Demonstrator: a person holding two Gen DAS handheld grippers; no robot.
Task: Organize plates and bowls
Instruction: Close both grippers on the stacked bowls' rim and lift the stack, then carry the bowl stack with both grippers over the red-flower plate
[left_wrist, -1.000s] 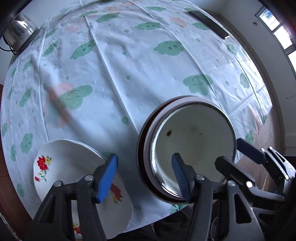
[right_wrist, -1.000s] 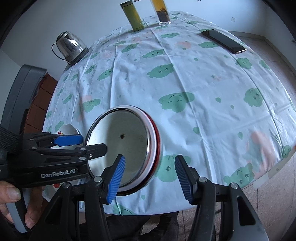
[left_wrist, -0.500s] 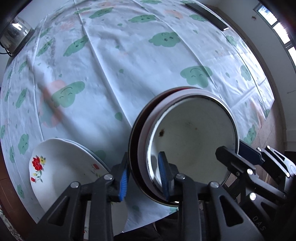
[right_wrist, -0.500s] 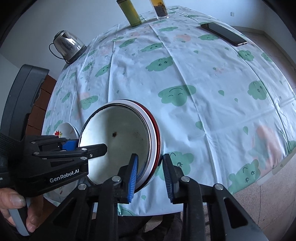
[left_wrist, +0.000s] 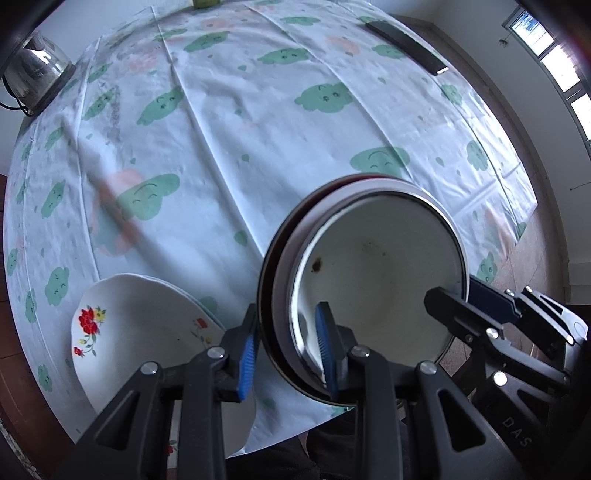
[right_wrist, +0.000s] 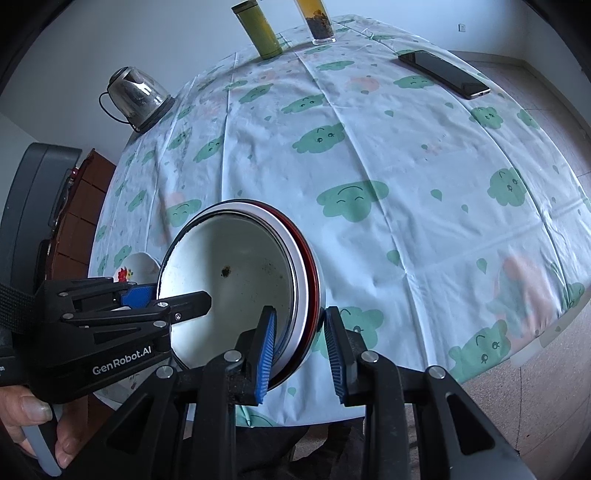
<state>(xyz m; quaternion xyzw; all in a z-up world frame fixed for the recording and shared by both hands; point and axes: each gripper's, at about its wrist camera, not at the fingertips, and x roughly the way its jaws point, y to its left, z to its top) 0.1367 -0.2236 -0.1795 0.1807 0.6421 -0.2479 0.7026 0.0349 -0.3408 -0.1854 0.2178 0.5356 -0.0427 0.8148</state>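
Observation:
A stack of nested bowls (left_wrist: 380, 280) (right_wrist: 236, 284), white enamel inside with a red outer one, is gripped at two opposite sides of its rim. My left gripper (left_wrist: 286, 350) is shut on the stack's left rim, one pad inside and one outside. My right gripper (right_wrist: 301, 354) is shut on the stack's right rim in the same way. In the left wrist view the right gripper (left_wrist: 491, 306) shows at the stack's far side. A white plate with red flowers (left_wrist: 147, 332) (right_wrist: 136, 267) lies on the table to the left of the stack.
A table with a white cloth printed with green clouds (right_wrist: 369, 147) carries a glass kettle (right_wrist: 136, 96) at the back left, a green flask (right_wrist: 258, 31), a glass of tea (right_wrist: 317, 20) and a black phone (right_wrist: 443, 74). A hand (right_wrist: 33, 424) holds the left gripper's handle.
Both grippers went from open beside the bowl stack to shut on its rim. The stack now looks tilted and a little higher over the cloth than before.

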